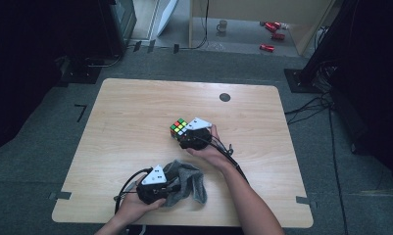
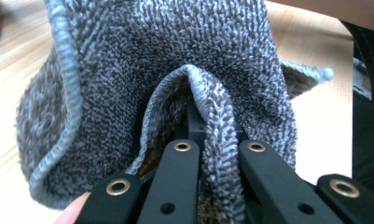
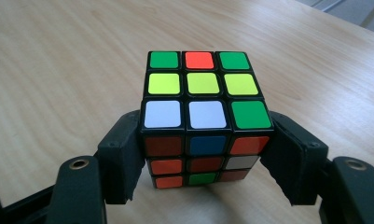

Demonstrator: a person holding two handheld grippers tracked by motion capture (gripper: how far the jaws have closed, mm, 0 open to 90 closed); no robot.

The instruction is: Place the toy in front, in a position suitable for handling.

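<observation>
A wooden table (image 1: 135, 107) is seen from above, with a person's two forearms coming in from the bottom edge. Each hand holds a black two-jaw gripper topped with a grey three-cornered plate.

The left gripper (image 1: 172, 186) sits near the front edge of the table, left of centre. Its jaws are clamped on a grey knitted cloth (image 1: 189, 181), which lies bunched on the table just to the gripper's right. In the left gripper view, a fold of the cloth (image 2: 212, 135), edged in lighter blue-grey stitching, runs down between the two jaws, which stand narrow and pinch it. The rest of the cloth rises in front of the camera, and a fingertip (image 2: 72, 212) shows at the bottom left.

The right gripper (image 1: 184, 134) is near the middle of the table, pointing left toward a cube (image 1: 179, 128) (a colour puzzle of small squares) that rests on the wood. In the right gripper view the cube (image 3: 203, 116) sits between the jaws, one at each side and against the cube's lower sides at both edges. Its top face shows green, red and green squares at the far row, three yellow in the middle, then white, white and green nearest. The near face shows mostly orange and red, with one blue, one white and one green.

A dark round cap (image 1: 225, 97) sits in the table near its far edge.
</observation>
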